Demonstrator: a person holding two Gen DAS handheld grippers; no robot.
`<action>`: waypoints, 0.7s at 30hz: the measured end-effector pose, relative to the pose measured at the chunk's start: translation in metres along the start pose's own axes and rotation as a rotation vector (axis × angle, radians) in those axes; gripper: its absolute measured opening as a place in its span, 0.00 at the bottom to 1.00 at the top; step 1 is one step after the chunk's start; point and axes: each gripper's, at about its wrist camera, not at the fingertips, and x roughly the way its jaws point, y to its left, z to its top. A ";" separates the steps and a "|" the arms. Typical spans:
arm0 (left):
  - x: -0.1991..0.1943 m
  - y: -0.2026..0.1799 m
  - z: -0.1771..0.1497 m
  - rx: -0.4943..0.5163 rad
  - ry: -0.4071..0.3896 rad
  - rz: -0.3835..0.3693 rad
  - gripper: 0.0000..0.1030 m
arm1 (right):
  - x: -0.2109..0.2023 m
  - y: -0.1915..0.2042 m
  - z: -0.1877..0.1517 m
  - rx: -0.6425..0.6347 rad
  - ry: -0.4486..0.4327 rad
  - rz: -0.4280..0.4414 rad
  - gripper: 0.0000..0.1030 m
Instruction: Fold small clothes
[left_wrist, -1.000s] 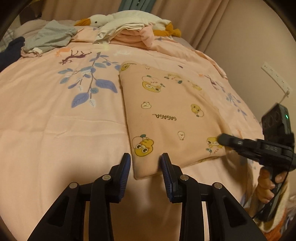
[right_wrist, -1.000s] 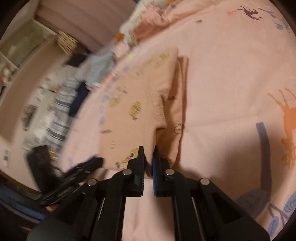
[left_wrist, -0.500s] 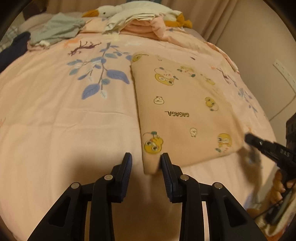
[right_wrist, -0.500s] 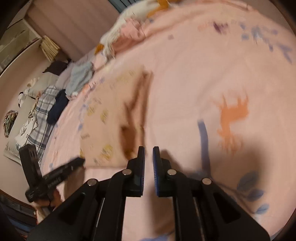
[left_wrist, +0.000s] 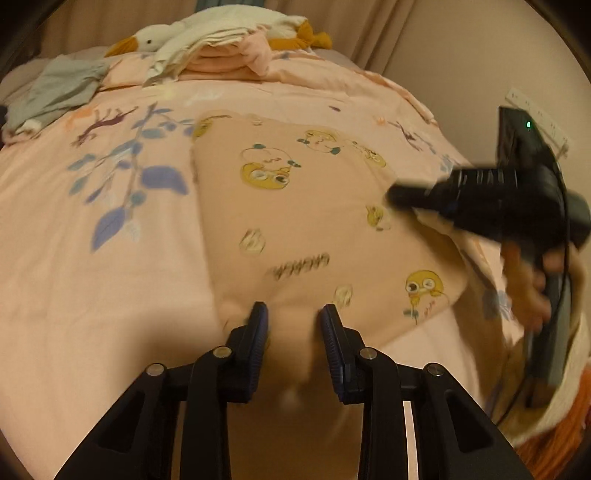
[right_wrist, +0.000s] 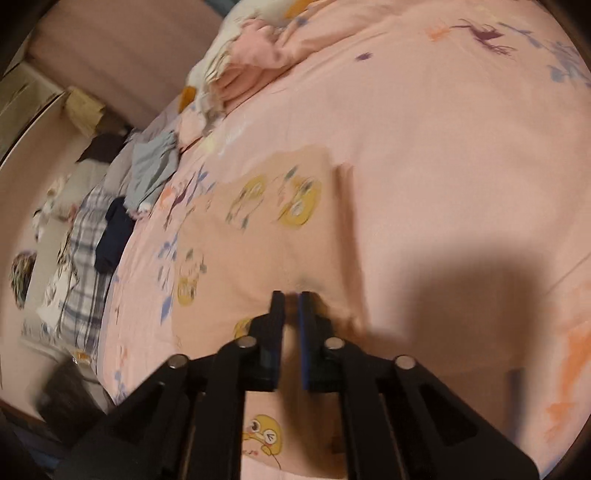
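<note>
A folded peach cotton garment printed with yellow cartoon chicks (left_wrist: 303, 221) is laid flat on the pink leaf-patterned bed (left_wrist: 92, 295). Its near edge is straddled by the spread jaws of the left tool (left_wrist: 291, 314). Its right edge is met by the right tool (right_wrist: 291, 295), jaws nearly clenched; a grasp cannot be confirmed. A pile of clothes (left_wrist: 221, 55) is seen beyond the garment.

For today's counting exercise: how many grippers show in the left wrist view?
2. The left gripper is at bottom centre, open astride the garment's near edge. The right gripper is at the right, over the garment's right side. None seems hidden.
</note>
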 end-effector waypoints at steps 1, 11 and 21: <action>-0.008 0.003 0.001 -0.010 0.012 -0.016 0.31 | -0.011 0.003 0.005 -0.021 -0.061 -0.041 0.17; -0.013 0.008 0.014 -0.032 -0.027 0.065 0.31 | 0.026 0.008 0.019 -0.042 0.007 -0.134 0.26; -0.016 -0.001 0.010 0.006 -0.068 0.124 0.63 | -0.039 0.035 -0.018 -0.131 -0.116 0.148 0.70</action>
